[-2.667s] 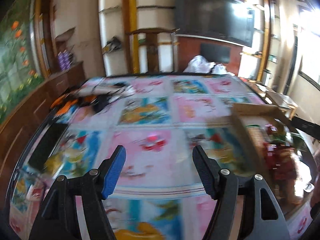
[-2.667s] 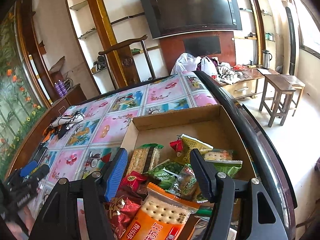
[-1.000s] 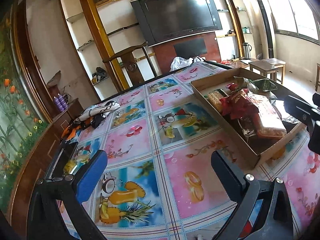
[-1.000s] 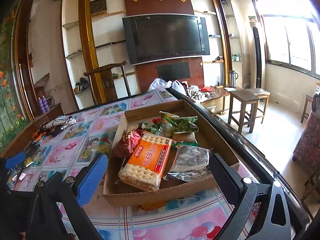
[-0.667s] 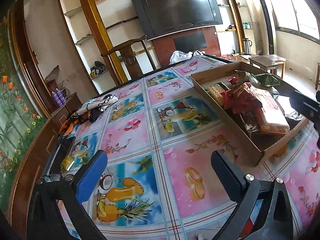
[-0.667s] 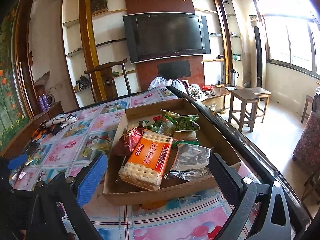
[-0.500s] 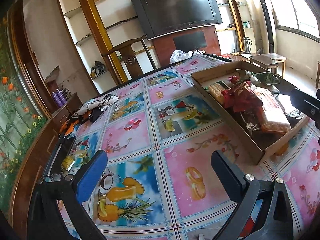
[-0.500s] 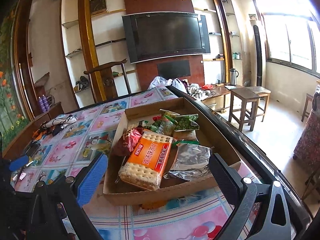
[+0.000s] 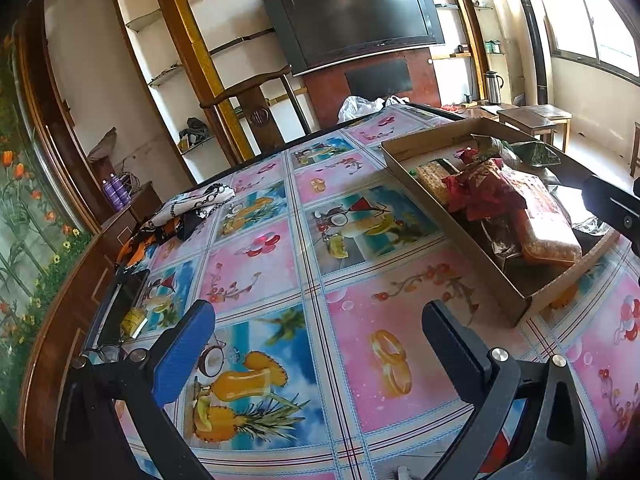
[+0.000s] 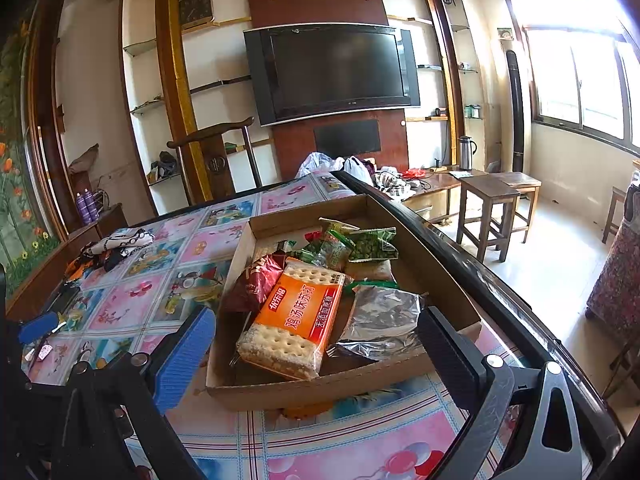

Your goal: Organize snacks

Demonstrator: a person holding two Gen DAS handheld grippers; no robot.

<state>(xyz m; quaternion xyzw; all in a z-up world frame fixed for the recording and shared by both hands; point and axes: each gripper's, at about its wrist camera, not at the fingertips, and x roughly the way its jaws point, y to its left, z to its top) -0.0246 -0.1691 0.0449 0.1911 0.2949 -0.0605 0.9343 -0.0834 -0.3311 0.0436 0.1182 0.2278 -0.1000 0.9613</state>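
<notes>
A shallow cardboard box (image 10: 320, 394) sits on the table by its right edge, full of snack packs. On top lies an orange cracker pack (image 10: 294, 318), with a dark red bag (image 10: 252, 284) to its left, a silver foil bag (image 10: 380, 322) to its right and green pea bags (image 10: 368, 244) behind. My right gripper (image 10: 316, 344) hovers open just in front of the box, nothing between its fingers. My left gripper (image 9: 316, 340) stands open over the patterned tablecloth, left of the box (image 9: 424, 192), and holds nothing.
A colourful tablecloth (image 9: 256, 264) covers the dark-rimmed table. Folded cloth (image 9: 188, 212) lies at the far left, with a phone (image 9: 120, 300) and glasses (image 9: 100, 354) near the left edge. A wooden chair (image 10: 216, 156) stands behind the table; stools (image 10: 492, 204) stand to the right.
Both grippers pulled back from the box and opened wide between 2.7 s and 1 s ago. Over the last second both views have hardly shifted.
</notes>
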